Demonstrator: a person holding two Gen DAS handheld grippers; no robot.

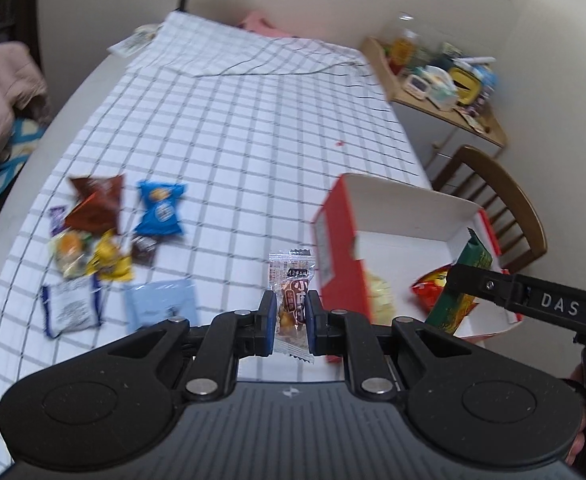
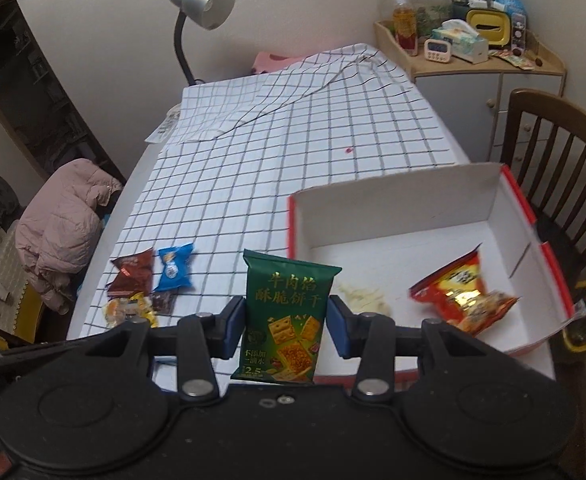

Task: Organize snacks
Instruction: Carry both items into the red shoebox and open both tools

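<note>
The left gripper (image 1: 289, 312) pinches a small clear-wrapped brown snack (image 1: 292, 300) between its 2 blue pads, the packet standing upright above the checked tablecloth (image 1: 229, 120). The right gripper (image 2: 287, 326) is pressed onto a green cracker packet (image 2: 287, 312), also upright, held by its 2 side edges; in the left wrist view this packet (image 1: 459, 292) hangs over the box's near part.

Just beside the left gripper stands the red box (image 2: 393, 206) with a white inside, open at the top, at the table's right edge. Inside it lie a red and orange snack bag (image 2: 463, 292) toward the right wall and a pale yellow snack (image 2: 363, 298) toward the left wall.

Toward the table's left edge, well apart from the box, a cluster of loose snacks lies on the cloth: a blue packet (image 1: 161, 208), a dark brown bag (image 1: 95, 206), a yellow packet (image 1: 109, 262), a white packet with blue edges (image 1: 71, 306) and a light blue packet (image 1: 161, 304).

At the table's far edge a grey desk lamp (image 2: 201, 0) rises. A wooden chair (image 2: 553, 148) stands past the right edge.
</note>
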